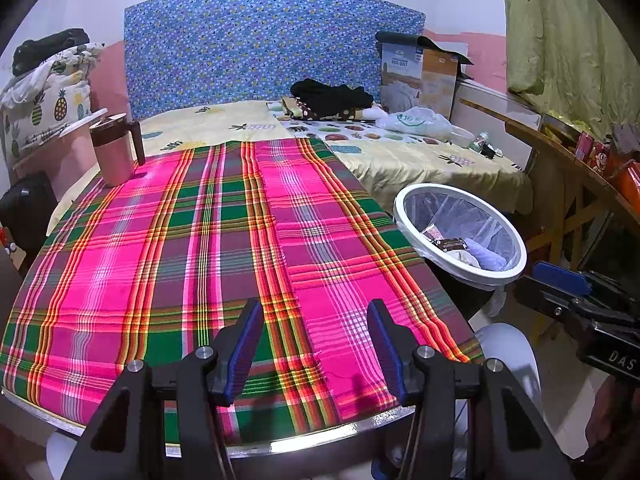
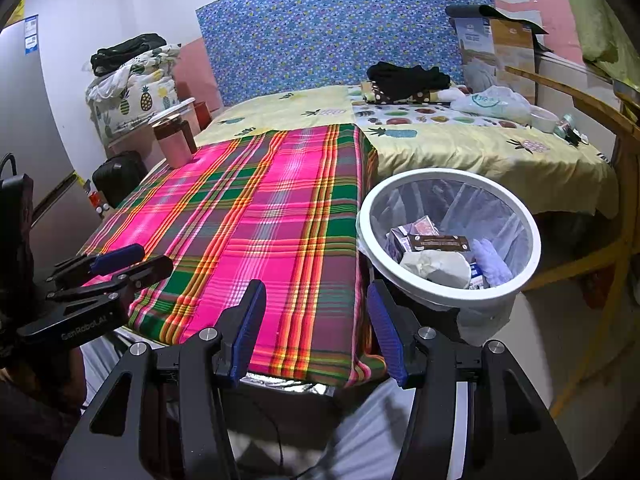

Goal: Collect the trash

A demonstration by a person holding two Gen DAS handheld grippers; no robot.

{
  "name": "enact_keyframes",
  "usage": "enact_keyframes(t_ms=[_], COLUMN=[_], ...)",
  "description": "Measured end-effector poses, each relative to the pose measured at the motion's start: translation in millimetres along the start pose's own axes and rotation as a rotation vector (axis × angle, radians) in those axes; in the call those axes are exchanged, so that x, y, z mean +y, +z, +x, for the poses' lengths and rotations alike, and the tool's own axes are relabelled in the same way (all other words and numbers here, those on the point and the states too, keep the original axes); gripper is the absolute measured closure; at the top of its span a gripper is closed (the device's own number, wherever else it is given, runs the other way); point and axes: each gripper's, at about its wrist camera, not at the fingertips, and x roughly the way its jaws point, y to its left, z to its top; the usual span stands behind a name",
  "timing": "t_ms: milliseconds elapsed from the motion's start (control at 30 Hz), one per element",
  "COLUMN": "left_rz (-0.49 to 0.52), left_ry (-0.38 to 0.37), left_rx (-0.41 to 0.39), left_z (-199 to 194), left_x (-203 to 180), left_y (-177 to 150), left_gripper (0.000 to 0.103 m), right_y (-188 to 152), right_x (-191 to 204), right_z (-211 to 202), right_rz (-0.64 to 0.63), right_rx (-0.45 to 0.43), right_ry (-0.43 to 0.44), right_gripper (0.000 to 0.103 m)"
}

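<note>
Holding wrappers and crumpled paper, the white bin (image 2: 448, 232) stands right of the surface (image 2: 256, 216); both grippers' fingers (image 1: 244, 344) (image 2: 248, 328) hover apart, empty.

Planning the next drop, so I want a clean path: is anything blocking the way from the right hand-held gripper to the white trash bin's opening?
Nothing visible does. The right hand-held gripper is open and empty, and the trash bin beside the plaid-covered table has an uncovered mouth.

Before you, a pink, green and orange plaid tablecloth (image 1: 224, 248) meets a yellow pineapple-print bedsheet (image 1: 420, 160), a blue speckled fabric headboard (image 1: 256, 44), a pink lidded plastic mug (image 1: 114, 148) and a white-rimmed round trash bin (image 2: 448, 232).
</note>
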Motion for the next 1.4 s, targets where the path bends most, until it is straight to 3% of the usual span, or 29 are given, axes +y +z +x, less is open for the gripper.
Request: enact_keyframes(t_ms=[1400], left_rz=[0.001], left_ry=[0.012], left_rx=[0.020], left_z=[1.0], left_x=[1.3], left_y=[-3.7], left_gripper=[0.049], right_y=[-2.0], right_x=[8.0], right_z=[1.7], right_rz=[-0.003], right_rx=[0.007], right_ry=[0.000], right_gripper=[0.049])
